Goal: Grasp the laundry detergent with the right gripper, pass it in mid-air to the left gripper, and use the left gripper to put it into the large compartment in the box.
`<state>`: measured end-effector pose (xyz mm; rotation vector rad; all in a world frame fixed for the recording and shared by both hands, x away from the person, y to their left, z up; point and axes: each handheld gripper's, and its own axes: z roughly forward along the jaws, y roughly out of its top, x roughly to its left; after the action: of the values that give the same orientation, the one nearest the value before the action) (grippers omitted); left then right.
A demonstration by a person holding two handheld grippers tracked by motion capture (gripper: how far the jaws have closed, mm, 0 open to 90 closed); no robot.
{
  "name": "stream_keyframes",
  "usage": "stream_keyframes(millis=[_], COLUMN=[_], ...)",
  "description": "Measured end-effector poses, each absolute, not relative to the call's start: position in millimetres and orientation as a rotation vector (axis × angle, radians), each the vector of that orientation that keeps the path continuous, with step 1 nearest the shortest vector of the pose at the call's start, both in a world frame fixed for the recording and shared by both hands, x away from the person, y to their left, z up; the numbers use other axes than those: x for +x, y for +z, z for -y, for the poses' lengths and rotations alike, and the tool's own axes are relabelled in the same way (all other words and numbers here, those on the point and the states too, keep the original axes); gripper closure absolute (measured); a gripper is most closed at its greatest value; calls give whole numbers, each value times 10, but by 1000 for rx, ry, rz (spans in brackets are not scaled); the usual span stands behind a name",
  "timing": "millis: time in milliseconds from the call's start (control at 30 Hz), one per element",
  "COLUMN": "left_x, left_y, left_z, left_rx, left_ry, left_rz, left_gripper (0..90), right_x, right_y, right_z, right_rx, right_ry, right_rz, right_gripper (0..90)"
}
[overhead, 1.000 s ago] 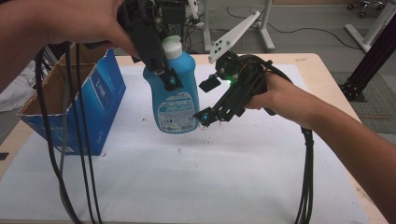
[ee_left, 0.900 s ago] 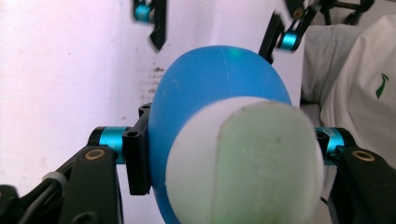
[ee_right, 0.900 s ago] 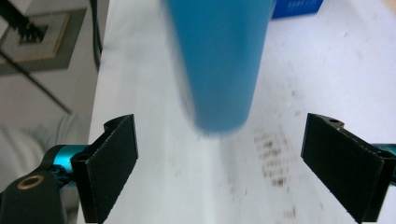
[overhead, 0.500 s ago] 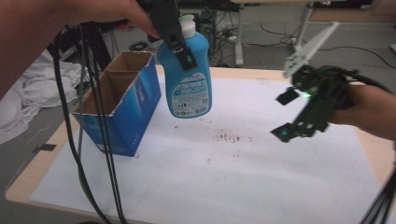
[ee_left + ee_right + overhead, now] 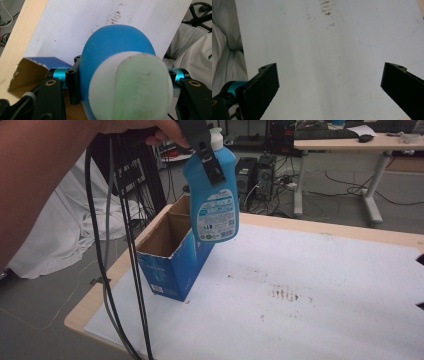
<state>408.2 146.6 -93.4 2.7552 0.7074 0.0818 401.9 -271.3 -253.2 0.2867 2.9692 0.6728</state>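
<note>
While gripper-held (image 5: 202,147), bottle (image 5: 214,195) upright, cap up.

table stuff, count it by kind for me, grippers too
blue plastic bottle with white cap: 1
blue open-topped cardboard box: 1
white sheet covering the table: 1
gripper: 2, left gripper, right gripper
total: 5

Even, soft daylight without hard shadows; the bottle cap (image 5: 130,85) is blurred at six o'clock, too close, and the forearm (image 5: 45,175) at ten o'clock is soft.
</note>
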Motion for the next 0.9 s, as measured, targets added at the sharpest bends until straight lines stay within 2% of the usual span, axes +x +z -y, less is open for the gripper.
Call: stream_keyframes(millis=[233, 467, 900], left_x=[4034, 4026, 4045], left_y=[-841, -838, -1096], left_z=[-1798, -2120, -2478], left_rx=[2730, 2702, 2713], left_ry=[111, 153, 176], left_rz=[-770, -856, -923], left_gripper=[380, 380, 380], right_x=[4051, 4082, 4146], right_y=[-2544, -2548, -2600], right_z=[2865, 2836, 2718], right_rx=[318, 333, 344], right_ry=[674, 678, 667], right_rz=[-2960, -2970, -2984], right_gripper=[11, 11, 11])
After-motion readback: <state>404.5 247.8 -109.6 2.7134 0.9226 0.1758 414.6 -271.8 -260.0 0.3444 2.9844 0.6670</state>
